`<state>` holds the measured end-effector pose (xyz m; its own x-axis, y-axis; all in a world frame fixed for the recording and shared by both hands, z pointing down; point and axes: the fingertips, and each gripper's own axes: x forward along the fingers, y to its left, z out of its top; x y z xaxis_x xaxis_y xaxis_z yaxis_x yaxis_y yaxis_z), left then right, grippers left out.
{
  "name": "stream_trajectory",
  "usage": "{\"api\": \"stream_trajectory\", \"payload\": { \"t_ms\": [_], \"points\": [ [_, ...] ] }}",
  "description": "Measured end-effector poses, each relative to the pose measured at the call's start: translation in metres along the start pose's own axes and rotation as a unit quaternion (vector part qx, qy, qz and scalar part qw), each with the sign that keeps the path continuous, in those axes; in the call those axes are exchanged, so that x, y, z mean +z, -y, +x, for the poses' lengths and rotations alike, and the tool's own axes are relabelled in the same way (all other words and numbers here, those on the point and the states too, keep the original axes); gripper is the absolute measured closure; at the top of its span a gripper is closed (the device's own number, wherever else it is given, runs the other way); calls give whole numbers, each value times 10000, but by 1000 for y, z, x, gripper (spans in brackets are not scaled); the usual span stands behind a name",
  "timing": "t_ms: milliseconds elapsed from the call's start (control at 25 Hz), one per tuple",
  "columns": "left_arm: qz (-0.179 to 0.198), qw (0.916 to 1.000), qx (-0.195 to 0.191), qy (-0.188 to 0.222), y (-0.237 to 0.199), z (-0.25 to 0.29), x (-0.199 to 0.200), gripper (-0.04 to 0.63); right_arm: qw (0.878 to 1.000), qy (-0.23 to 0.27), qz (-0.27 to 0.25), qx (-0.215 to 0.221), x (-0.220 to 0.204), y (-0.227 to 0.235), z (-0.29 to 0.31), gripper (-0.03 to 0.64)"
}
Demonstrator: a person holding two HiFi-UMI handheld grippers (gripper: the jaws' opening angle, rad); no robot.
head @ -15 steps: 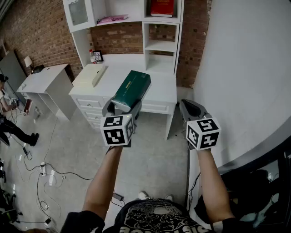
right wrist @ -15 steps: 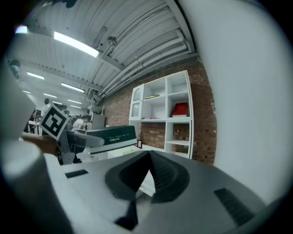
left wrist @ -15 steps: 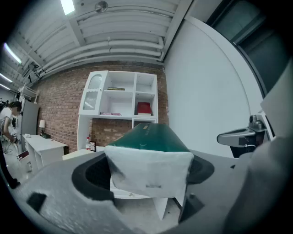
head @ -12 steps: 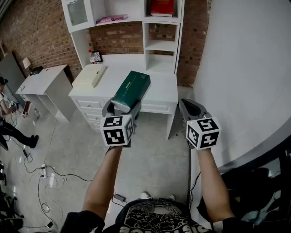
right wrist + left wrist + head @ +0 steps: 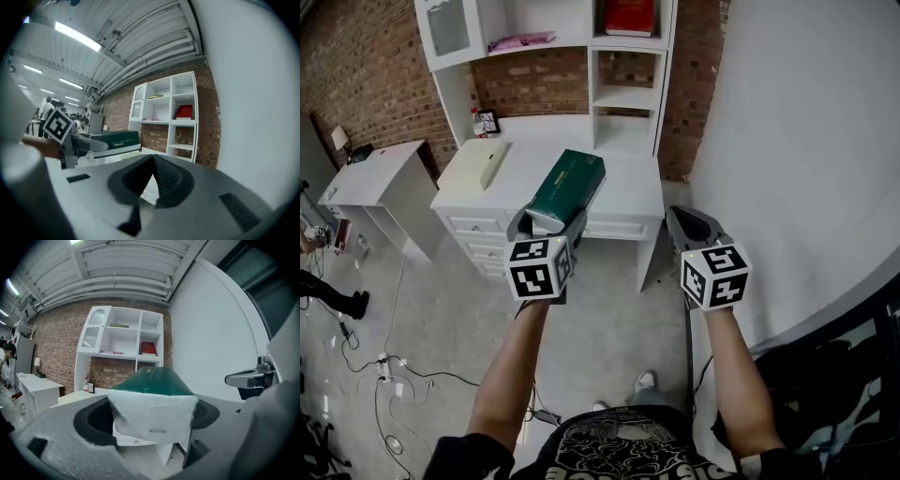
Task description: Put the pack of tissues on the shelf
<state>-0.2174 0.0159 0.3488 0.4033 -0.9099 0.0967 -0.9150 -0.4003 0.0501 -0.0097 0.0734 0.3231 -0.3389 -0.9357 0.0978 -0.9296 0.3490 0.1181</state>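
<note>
My left gripper (image 5: 547, 223) is shut on a green pack of tissues (image 5: 567, 190), which pokes forward and up out of the jaws. In the left gripper view the pack (image 5: 152, 401) fills the gap between the jaws, its white end facing the camera. The right gripper (image 5: 692, 228) hangs beside it at the right with its jaws closed together and nothing in them; the right gripper view shows the pack (image 5: 115, 140) at the left. The white shelf unit (image 5: 623, 97) stands ahead on the desk (image 5: 628, 187), against the brick wall.
A red book (image 5: 628, 16) fills the top right shelf compartment and a pink item (image 5: 520, 41) lies on the upper left shelf. A beige box (image 5: 474, 164) rests on the desk's left part. A smaller white table (image 5: 366, 173) stands left, cables on the floor (image 5: 394, 366), a white wall (image 5: 806, 141) right.
The desk and shelf unit have slid down and left in the head view as I come closer. Both grippers keep their places; the pack stays in the left one.
</note>
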Motion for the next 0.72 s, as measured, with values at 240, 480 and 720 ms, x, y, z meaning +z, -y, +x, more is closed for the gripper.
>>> {"api": "stream_trajectory", "payload": {
  "t_ms": [240, 480, 720],
  "points": [
    [0, 10000, -95, -13, 3, 34, 3, 153, 9999, -33, 52, -88, -2, 26, 19, 612],
    [110, 9999, -58, -62, 3, 80, 8, 153, 9997, 83, 217, 7, -5, 58, 58, 612],
    [191, 9997, 52, -106, 7, 139, 15, 153, 9987, 191, 439, 186, -3, 104, 103, 612]
  ]
}}
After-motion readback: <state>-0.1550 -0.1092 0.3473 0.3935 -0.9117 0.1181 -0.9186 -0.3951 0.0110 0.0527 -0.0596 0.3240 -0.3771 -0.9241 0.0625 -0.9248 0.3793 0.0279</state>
